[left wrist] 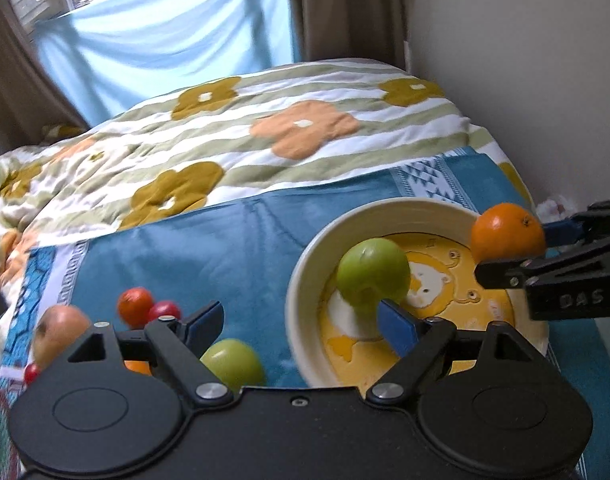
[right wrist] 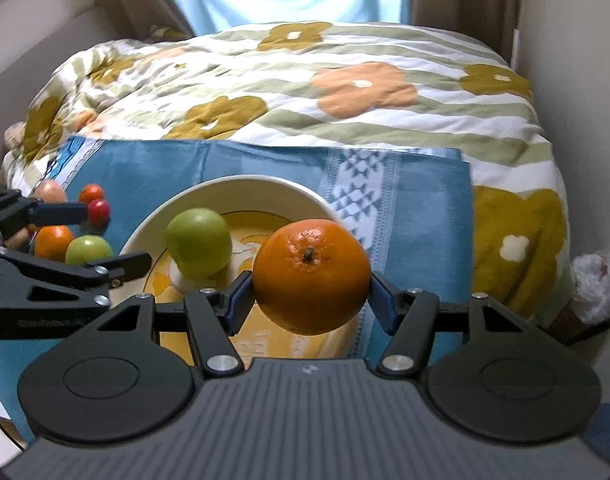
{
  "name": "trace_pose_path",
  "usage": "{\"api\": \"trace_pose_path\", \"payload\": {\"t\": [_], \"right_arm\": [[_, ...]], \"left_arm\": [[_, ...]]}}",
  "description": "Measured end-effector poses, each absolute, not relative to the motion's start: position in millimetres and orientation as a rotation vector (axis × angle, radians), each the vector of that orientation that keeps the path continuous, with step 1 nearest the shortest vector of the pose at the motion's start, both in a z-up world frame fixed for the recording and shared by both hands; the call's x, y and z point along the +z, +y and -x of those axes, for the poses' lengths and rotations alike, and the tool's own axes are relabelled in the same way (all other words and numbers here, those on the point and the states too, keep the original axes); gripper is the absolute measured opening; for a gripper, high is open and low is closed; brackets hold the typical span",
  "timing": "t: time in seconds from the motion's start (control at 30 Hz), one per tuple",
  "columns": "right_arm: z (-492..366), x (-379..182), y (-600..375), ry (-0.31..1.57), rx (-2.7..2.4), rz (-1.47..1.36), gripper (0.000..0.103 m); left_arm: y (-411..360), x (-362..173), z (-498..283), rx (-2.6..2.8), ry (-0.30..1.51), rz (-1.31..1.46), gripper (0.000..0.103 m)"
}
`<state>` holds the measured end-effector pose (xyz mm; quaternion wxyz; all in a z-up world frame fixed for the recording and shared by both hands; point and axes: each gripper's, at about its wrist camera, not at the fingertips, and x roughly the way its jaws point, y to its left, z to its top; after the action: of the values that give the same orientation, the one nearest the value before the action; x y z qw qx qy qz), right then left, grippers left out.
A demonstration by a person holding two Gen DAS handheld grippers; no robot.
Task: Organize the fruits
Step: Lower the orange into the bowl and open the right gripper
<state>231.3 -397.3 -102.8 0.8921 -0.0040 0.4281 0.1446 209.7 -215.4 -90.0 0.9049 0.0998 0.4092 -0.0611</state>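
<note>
The right gripper point(right wrist: 308, 298) fingers pinch the orange point(right wrist: 309, 276) at its widest girth over the bowl point(right wrist: 241, 184); firm, round, likely rolls. Left gripper point(left wrist: 301, 322) fingers are spread, empty.

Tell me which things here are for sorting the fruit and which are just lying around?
For the job: orange in the right gripper, green apple in the bowl, loose fruits, open left gripper.
Lying about: flowered quilt, blue cloth, plastic bag.
</note>
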Motion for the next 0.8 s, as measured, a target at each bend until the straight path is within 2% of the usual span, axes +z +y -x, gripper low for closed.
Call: {"api": "trace_pose_path", "payload": {"t": [0.43, 0.53, 0.57, 0.8], "right_arm": [[-234, -133, -363, 0.858, 0.367, 0.21, 0.078], [-225, -127, -364, 0.787, 0.336, 0.239, 0.1], [-222, -125, -366, 0.772, 0.32, 0.235, 0.103], [-211, -111, -378, 0.764, 0.303, 0.18, 0.103]], "left_arm": [[-188, -90, -183, -0.037, 0.849, -0.144, 0.089], [-187, -88, -180, -0.036, 0.843, -0.137, 0.089], [-186, -87, -179, -0.036, 0.841, -0.135, 0.089], [-185, -77, -167, -0.03, 0.823, -0.117, 0.089]]}}
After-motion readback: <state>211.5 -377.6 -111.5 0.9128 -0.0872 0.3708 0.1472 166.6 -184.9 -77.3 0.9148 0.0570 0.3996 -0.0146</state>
